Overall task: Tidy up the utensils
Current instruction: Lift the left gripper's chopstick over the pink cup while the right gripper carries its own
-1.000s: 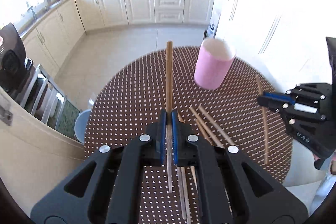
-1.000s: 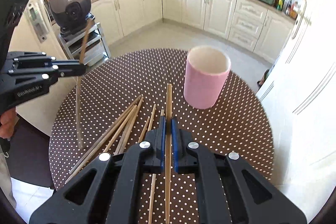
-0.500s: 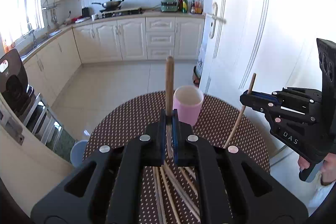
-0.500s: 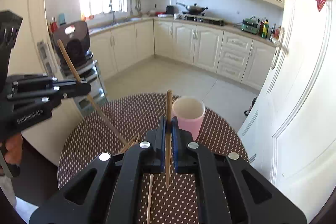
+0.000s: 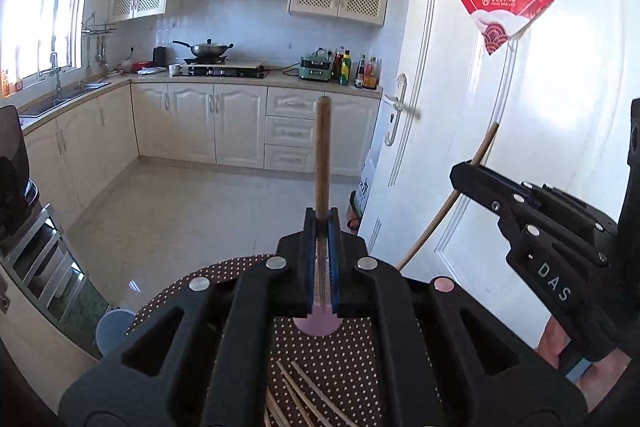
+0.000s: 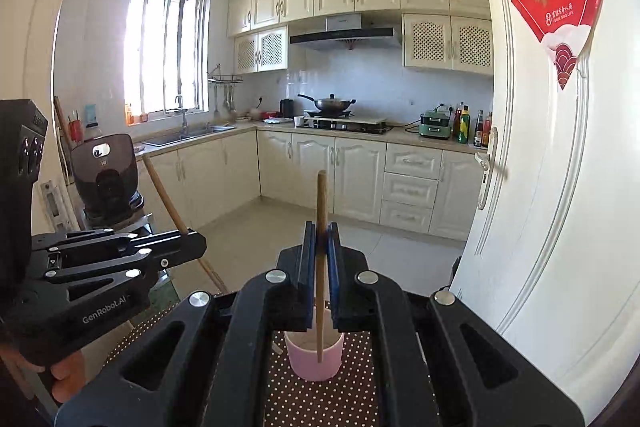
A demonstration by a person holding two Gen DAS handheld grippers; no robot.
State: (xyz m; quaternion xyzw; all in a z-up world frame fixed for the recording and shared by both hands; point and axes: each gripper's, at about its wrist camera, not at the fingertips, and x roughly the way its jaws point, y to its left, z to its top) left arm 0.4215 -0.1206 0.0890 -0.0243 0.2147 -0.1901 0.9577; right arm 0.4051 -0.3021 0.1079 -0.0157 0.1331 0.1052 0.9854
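My left gripper (image 5: 321,217) is shut on a wooden chopstick (image 5: 322,155) that stands upright above the table. My right gripper (image 6: 320,231) is shut on another wooden chopstick (image 6: 321,199), also upright, its lower end hanging over the mouth of the pink cup (image 6: 314,357). Only a small part of the pink cup (image 5: 318,323) shows in the left wrist view, under the jaws. The right gripper (image 5: 456,173) shows in the left wrist view with its chopstick (image 5: 444,211). The left gripper (image 6: 200,243) shows at the left of the right wrist view. Several loose chopsticks (image 5: 308,399) lie on the table.
The round brown dotted table (image 5: 352,343) is below both grippers. A white door (image 6: 552,187) stands close on the right. A rack with a black appliance (image 6: 106,179) stands to the left of the table. Kitchen cabinets line the far wall.
Both grippers have tilted upward with their chopsticks, so the views now show the kitchen wall instead of the tabletop. The right chopstick's lower end now hangs over the pink cup.
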